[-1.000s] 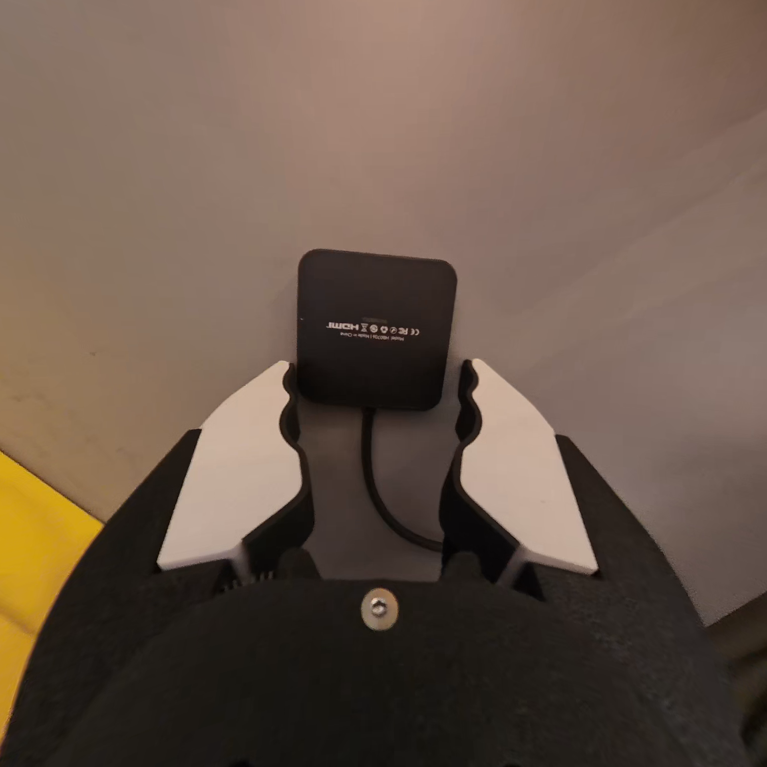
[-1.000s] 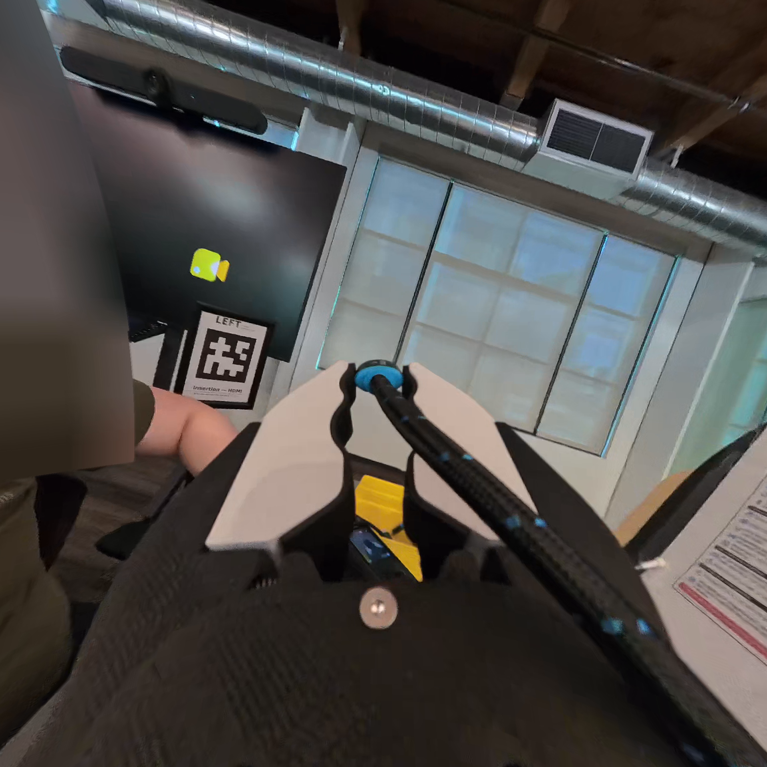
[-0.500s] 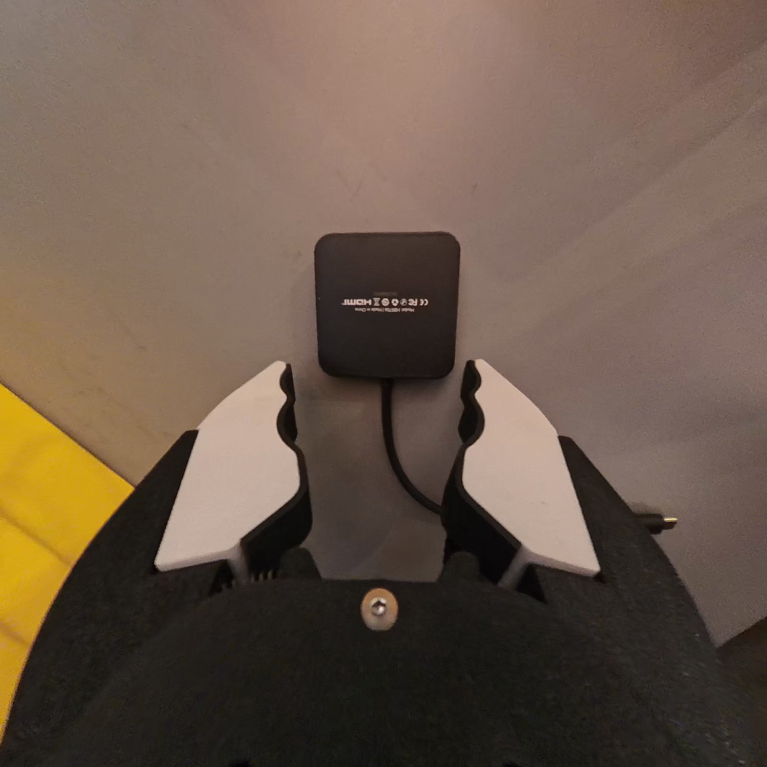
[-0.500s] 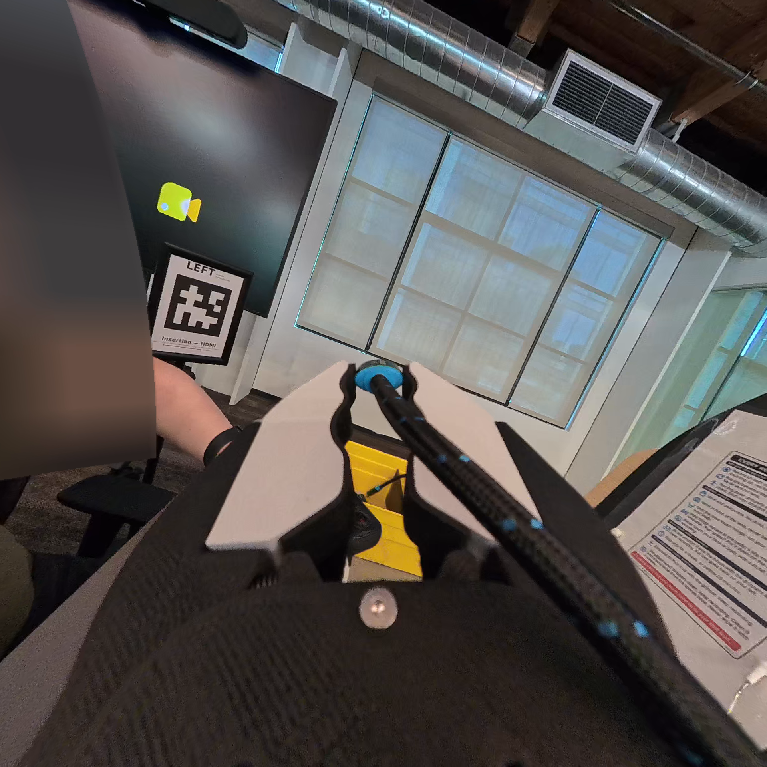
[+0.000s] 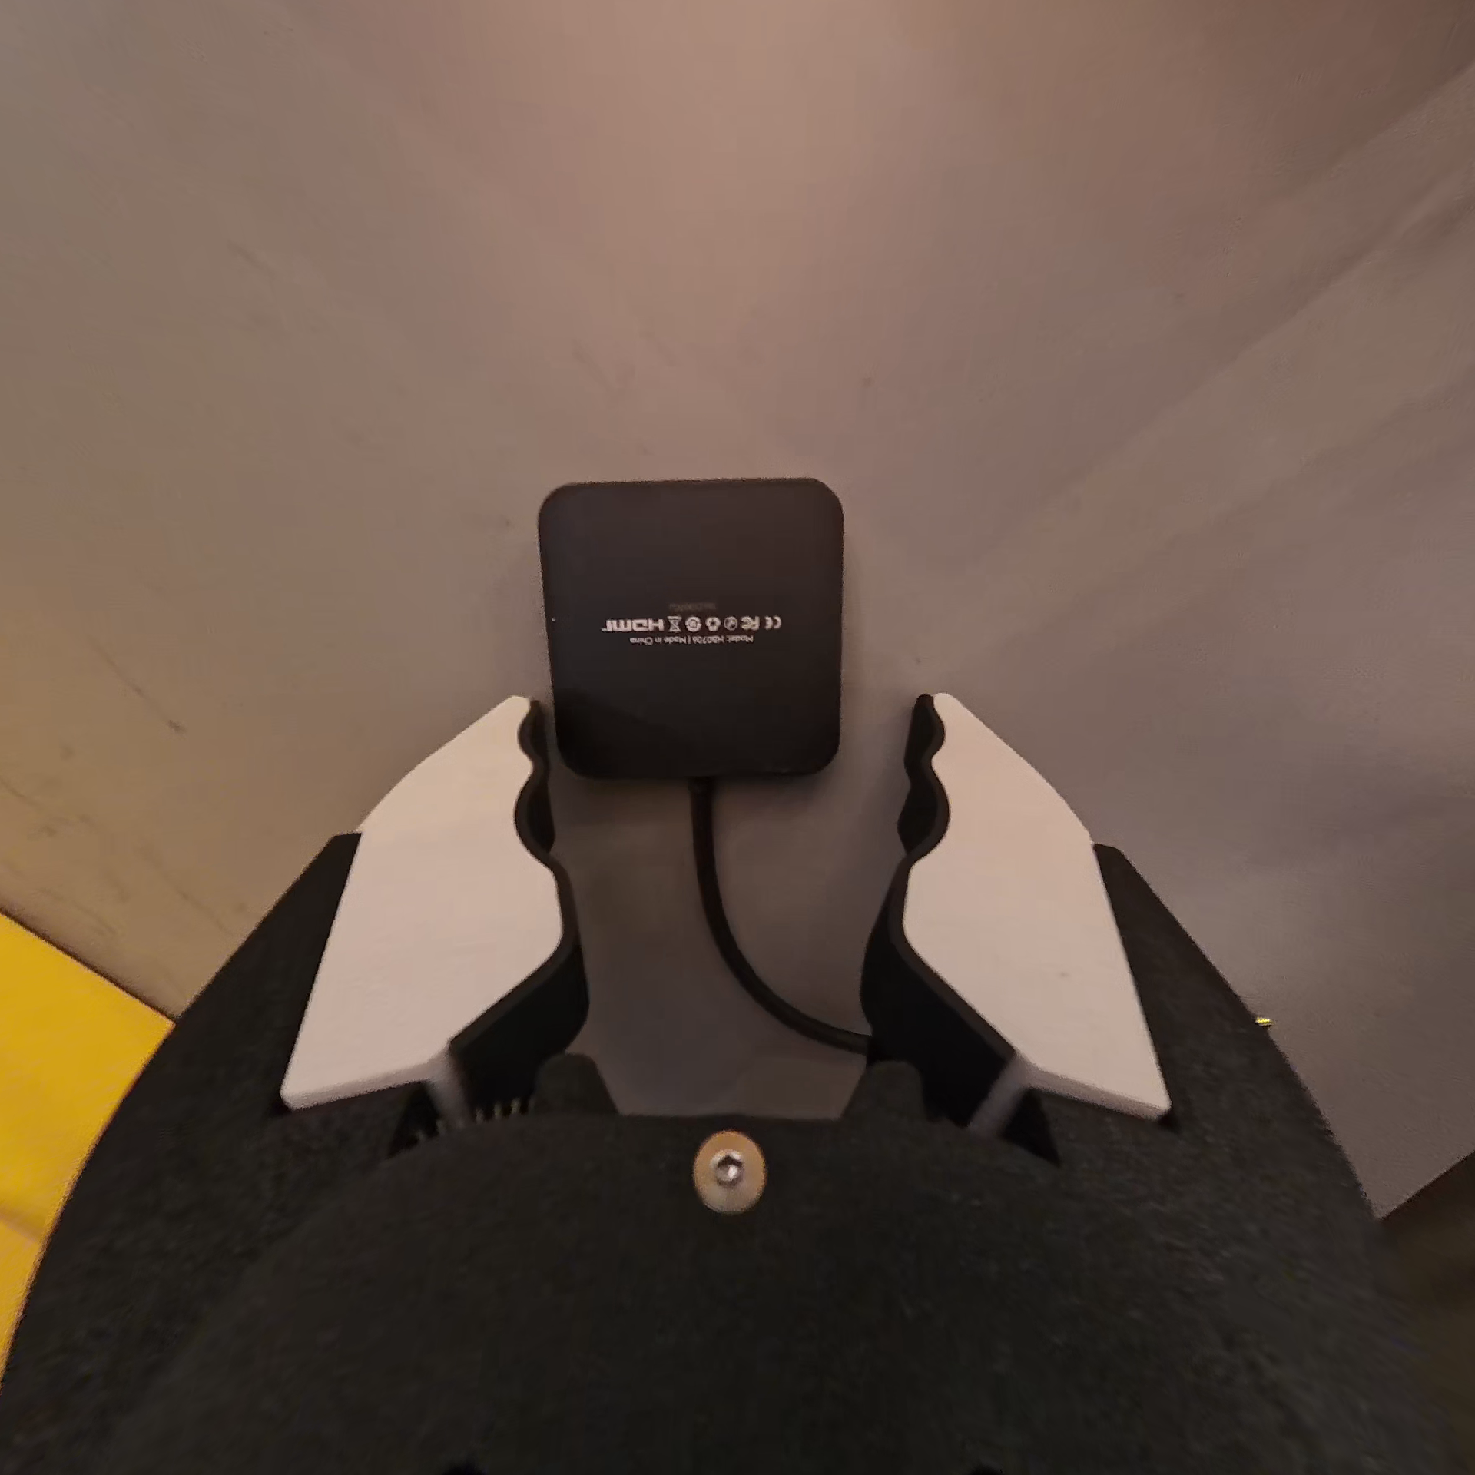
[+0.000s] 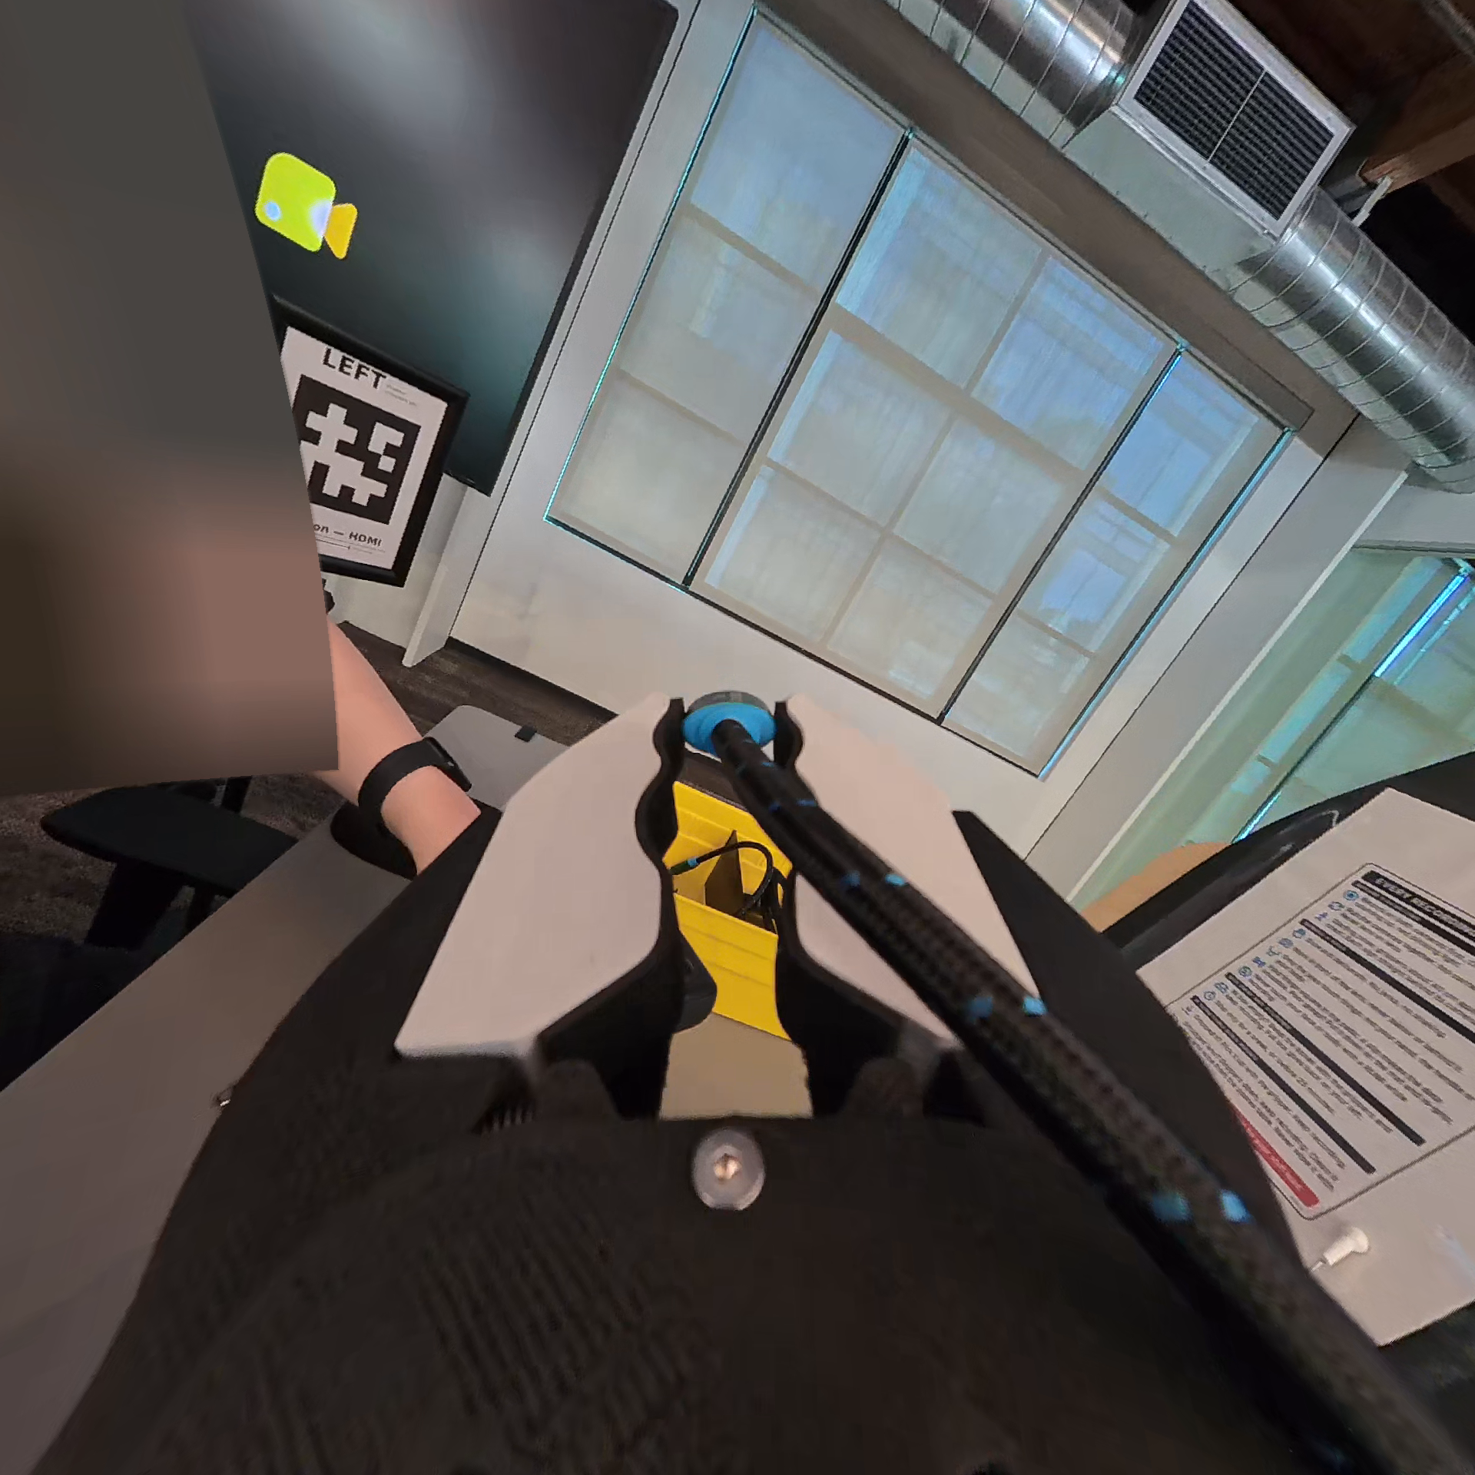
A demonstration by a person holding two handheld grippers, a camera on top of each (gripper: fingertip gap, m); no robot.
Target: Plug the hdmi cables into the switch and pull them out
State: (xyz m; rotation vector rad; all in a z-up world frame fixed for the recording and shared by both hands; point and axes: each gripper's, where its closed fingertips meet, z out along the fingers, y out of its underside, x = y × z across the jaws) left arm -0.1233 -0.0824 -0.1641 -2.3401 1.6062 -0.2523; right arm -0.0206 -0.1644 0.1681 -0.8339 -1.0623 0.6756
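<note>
The left hand-held gripper [image 5: 726,718] is hanging over the grey surface [image 5: 319,399] with its 2 white fingers [image 5: 447,902] spread wide, gripping nothing. The black HDMI switch [image 5: 691,626] is lying flat on that surface, its underside with small white print facing up. The switch's near edge is sitting between the 2 fingertips, closer to the left one (whether it is touching that tip cannot be told). A thin black cable [image 5: 730,926] is leaving the switch's near edge and curving away under the right finger. A yellow bin [image 5: 56,1061] is showing at the surface's near-left corner in this view.

The right hand-held gripper [image 6: 730,722] is pointing up and away from the surface, its fingers closed narrow on the blue collar of an HDMI cable [image 6: 942,950]. The cable's black braid with blue flecks is running back over the right finger toward the camera. Through the gap between the fingers, the yellow bin [image 6: 730,982] with a thin black wire inside is visible. A person's forearm wearing a black wristband [image 6: 411,778] is showing at the left, beside a framed black-and-white marker card [image 6: 363,455] and a dark screen [image 6: 479,199]. A printed sheet [image 6: 1325,1030] is lying on the surface at the right, and a large window [image 6: 918,415] is filling the background.
</note>
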